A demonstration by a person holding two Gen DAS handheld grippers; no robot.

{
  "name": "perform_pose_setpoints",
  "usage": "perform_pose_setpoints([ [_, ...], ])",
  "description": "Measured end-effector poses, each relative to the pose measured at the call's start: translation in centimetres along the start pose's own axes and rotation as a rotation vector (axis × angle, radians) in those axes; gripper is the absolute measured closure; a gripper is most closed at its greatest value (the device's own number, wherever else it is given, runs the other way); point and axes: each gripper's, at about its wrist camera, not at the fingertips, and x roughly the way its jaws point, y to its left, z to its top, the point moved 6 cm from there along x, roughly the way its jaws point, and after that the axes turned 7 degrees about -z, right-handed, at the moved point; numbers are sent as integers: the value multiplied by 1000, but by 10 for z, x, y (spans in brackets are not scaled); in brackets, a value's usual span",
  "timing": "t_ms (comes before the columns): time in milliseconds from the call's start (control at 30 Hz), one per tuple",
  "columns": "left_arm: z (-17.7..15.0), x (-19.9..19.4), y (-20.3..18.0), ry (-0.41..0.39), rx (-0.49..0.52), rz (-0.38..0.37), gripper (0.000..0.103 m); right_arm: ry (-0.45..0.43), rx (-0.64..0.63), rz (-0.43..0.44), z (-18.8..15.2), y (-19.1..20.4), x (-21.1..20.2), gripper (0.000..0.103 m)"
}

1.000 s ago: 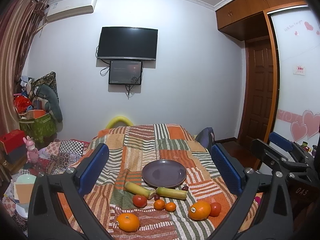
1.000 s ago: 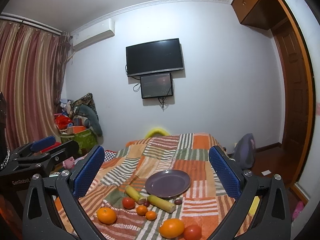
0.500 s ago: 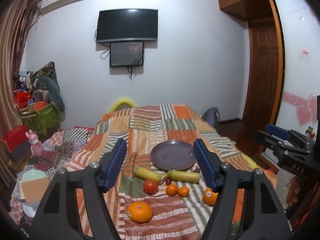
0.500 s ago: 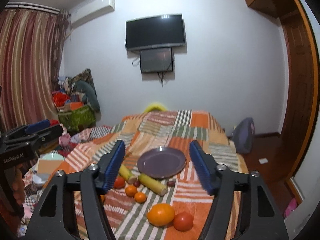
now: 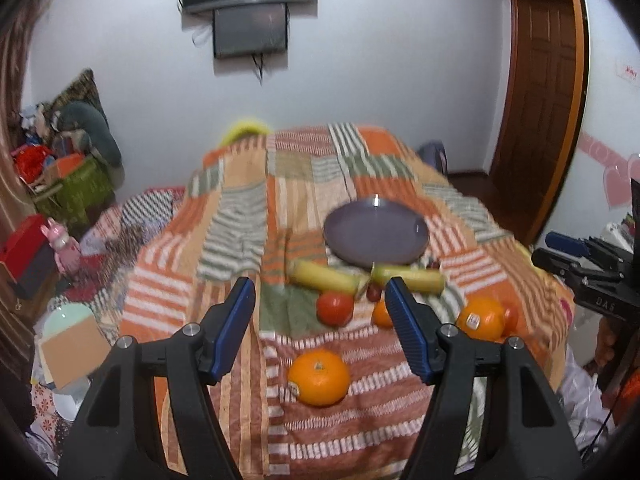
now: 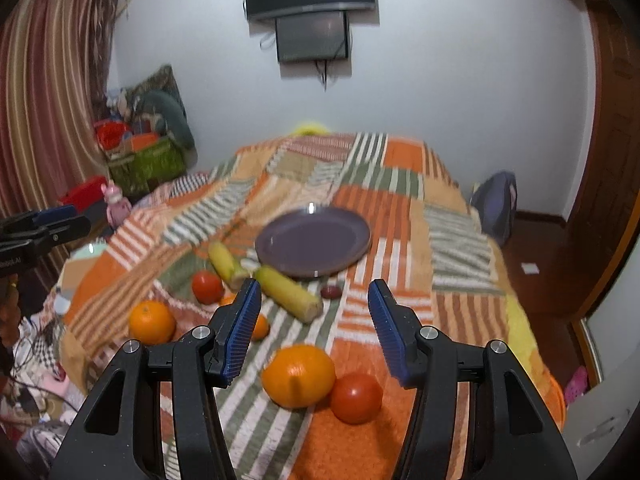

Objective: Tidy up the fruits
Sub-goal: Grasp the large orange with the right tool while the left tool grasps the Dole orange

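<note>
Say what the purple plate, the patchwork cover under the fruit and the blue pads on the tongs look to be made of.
Purple plate: probably glazed ceramic or hard plastic; smooth, with small bright glints on the rim.
Patchwork cover: woven cloth, matte, soft; it sags and creases over the edges.
Blue pads: likely rubber or soft plastic; matte with fine ribbing.

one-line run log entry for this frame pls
phase: approach | left gripper: empty | right gripper: closing, empty | plate: empty | fruit: all on blanket

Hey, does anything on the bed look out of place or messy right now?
The plate sits empty while all the fruit lies loose on the blanket in front of it: two bananas, oranges, tomatoes. Nothing looks spilled or damaged.
</note>
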Motion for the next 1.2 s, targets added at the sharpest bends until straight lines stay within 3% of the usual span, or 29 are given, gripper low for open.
perform_pose_setpoints([
  [200,-24,34,11,135,6,-23,35,100,0,26,-16,2,23,50],
  [333,-42,55,15,227,-2,-42,35,144,-3,41,-26,5,32,42],
  [500,-62,80,15,337,-25,-85,35,193,-16,46,-40,10,43,41],
  [800,-82,109,5,429,-14,-118,34,272,-4,81,-56,11,59,41],
  [1033,-88,115,6,436,1,-108,28,306,-14,84,-60,16,73,35],
  [1200,-100,130,20,495,-67,-103,28,316,-17,90,-63,17,80,32],
])
